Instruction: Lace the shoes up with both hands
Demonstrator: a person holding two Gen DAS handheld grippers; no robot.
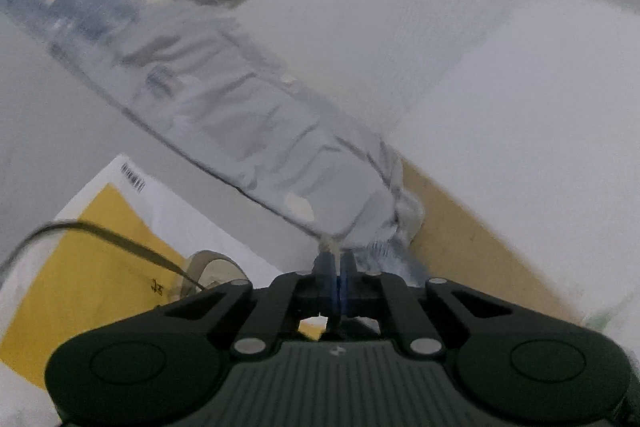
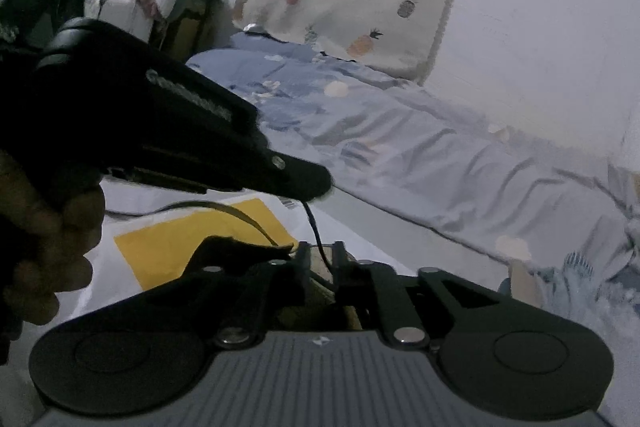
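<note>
- The left gripper (image 1: pixel 339 267), nearest its own camera, has its fingers pressed together; nothing readable shows between them.
- The right gripper (image 2: pixel 320 259) stands slightly parted, with the dark lace (image 2: pixel 318 235) running between its fingers; whether they pinch it cannot be told.
- The lace rises from the right gripper to the left gripper's tip, the closer one.
- Beyond the lace lie a yellow envelope (image 2: pixel 180 239) and a bed (image 2: pixel 400 147).
- The shoe itself cannot be made out.
</note>
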